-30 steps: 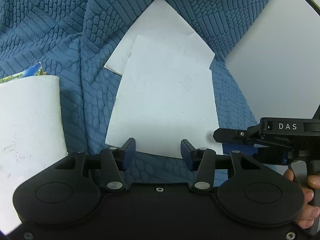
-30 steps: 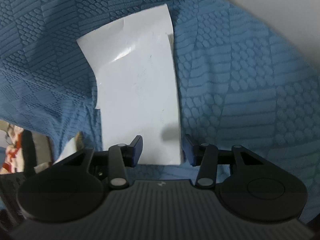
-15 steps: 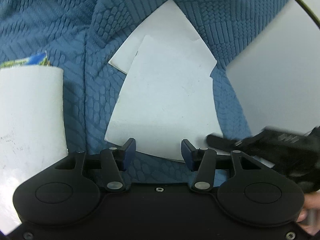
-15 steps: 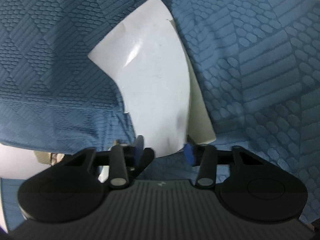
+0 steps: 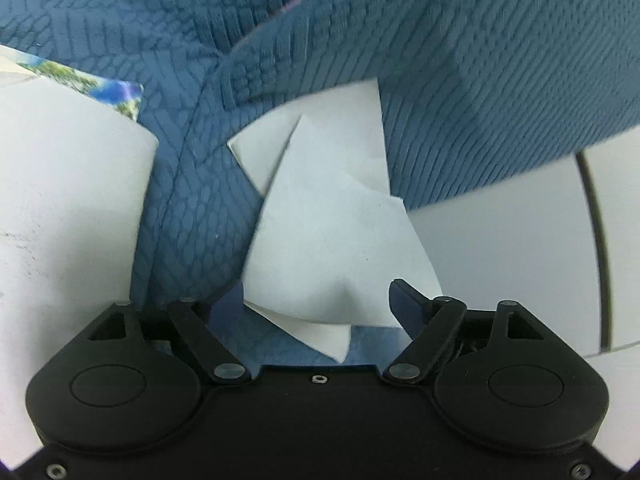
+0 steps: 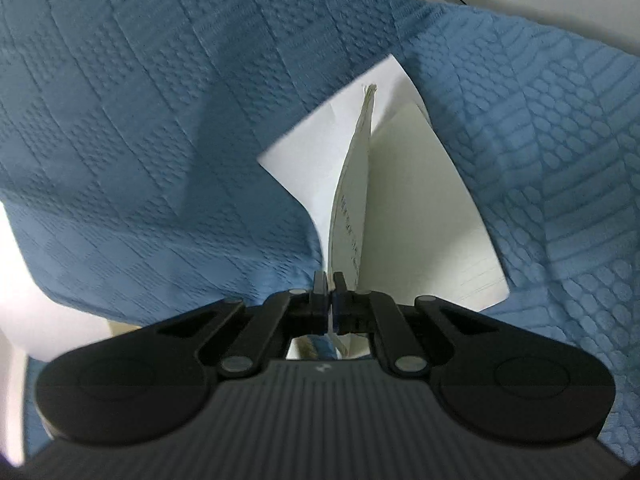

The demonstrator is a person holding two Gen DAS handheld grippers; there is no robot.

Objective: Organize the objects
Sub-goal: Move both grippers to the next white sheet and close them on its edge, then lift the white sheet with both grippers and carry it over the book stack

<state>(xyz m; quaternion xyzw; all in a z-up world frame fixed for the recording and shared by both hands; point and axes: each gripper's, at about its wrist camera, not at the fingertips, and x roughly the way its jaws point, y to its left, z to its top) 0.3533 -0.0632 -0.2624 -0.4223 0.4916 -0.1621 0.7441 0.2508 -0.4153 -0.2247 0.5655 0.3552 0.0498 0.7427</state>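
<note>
The right gripper (image 6: 329, 300) was clamped tight on the near edge of a thin booklet (image 6: 352, 208) — its cover and pages fanned open above the blue textured cloth (image 6: 160, 120), lifted off it at the gripped end. The left gripper (image 5: 316, 296) had its jaws opening wide, nothing pressed between them; the booklet's lower edge (image 5: 332, 240) sat between the pads without touching, as far as the blur allowed.

Handling: light, floppy paper that bends and fans when held by one edge, and the glossy cover could slip. Better hold near the spine or with both grippers on opposite edges.

Count: one held booklet, a second white sheet or booklet (image 5: 256, 156) under it, and one more white booklet (image 5: 68, 208) at left with a colourful printed one (image 5: 116, 94) peeking from beneath — probably four, on the cloth over a white tabletop (image 5: 500, 248).
</note>
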